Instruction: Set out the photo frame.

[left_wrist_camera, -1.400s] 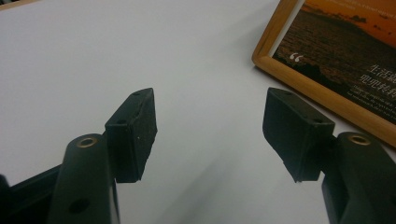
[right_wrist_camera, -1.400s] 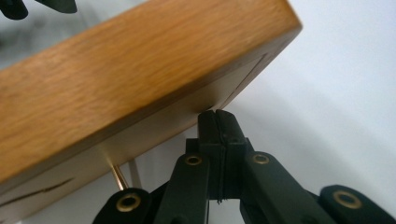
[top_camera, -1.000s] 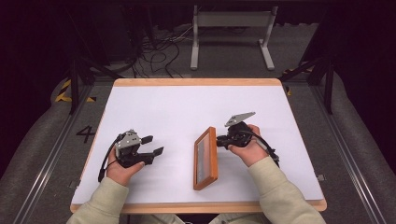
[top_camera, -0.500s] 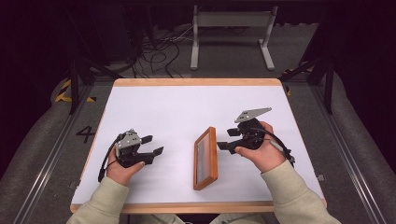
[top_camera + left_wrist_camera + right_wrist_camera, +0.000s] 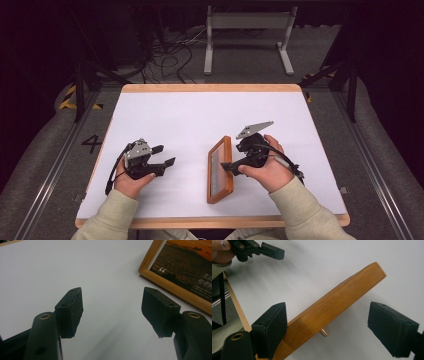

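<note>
Your left gripper (image 5: pixel 162 156) rests low on the tabletop (image 5: pixel 190 120) with its jaws spread and nothing between them; the picture frame (image 5: pixel 220 169) lies off to its right, well apart, and in the left gripper view one wooden corner of the frame (image 5: pixel 180 270) shows beyond the right jaw.

The frame stands between your two hands, its long axis running away from you, roughly parallel to the tabletop's side edges. It appears to be propped on a small peg at its back, seen in the right gripper view under the wooden edge (image 5: pixel 329 312).

Your right gripper (image 5: pixel 229 166) is the nearer one by far: its tips sit just beside the frame's right edge. Its jaws have just been opening and now stand wide, released. The wooden edge crosses the gap at a slant, close against the left pad, yet neither pad presses on it. From here the frame lies straight ahead of that gripper, so any regrasp falls naturally to your right hand.
</note>
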Tool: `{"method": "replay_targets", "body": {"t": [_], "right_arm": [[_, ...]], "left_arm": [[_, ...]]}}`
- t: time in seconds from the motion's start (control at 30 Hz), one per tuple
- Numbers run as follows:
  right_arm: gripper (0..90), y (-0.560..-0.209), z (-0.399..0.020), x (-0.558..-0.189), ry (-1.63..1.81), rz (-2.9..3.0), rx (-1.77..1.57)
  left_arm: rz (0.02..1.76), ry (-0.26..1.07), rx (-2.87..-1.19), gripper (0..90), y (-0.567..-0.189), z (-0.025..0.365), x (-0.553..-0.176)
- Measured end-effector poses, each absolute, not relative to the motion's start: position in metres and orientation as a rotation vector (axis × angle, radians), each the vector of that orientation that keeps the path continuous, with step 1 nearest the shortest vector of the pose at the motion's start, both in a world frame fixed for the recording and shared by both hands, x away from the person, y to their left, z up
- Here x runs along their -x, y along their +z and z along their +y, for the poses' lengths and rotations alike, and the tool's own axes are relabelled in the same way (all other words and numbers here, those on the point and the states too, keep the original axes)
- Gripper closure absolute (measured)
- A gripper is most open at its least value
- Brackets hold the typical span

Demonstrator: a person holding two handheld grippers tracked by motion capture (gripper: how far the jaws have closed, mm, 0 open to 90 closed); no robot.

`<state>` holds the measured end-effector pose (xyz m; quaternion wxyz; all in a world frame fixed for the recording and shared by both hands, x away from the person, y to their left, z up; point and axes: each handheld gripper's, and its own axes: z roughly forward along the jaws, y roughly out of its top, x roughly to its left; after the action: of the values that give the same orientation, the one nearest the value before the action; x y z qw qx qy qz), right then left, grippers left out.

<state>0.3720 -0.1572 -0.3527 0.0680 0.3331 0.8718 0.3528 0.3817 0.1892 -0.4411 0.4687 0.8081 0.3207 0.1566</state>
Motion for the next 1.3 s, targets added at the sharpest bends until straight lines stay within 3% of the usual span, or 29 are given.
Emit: {"method": "replay_targets", "body": {"t": [0.17,0.43,0.8,1.3], "right_arm": [[23.5,-0.362,-0.145,-0.376,1.026,2.658,-1.045],[26.9,-0.37,-0.136,-0.381,0.98,2.696,-1.141],[43.8,-0.375,-0.128,-0.379,0.91,2.7,-1.366],[49.3,-0.381,-0.122,-0.379,0.849,2.698,-1.518]], "left_arm": [[0.782,0.383,-1.984,34.5,-0.441,0.189,-0.382],[0.784,0.377,-1.986,34.6,-0.442,0.189,-0.382],[0.782,0.384,-1.987,34.6,-0.442,0.188,-0.382],[0.778,0.391,-1.987,34.6,-0.442,0.189,-0.382]]}}
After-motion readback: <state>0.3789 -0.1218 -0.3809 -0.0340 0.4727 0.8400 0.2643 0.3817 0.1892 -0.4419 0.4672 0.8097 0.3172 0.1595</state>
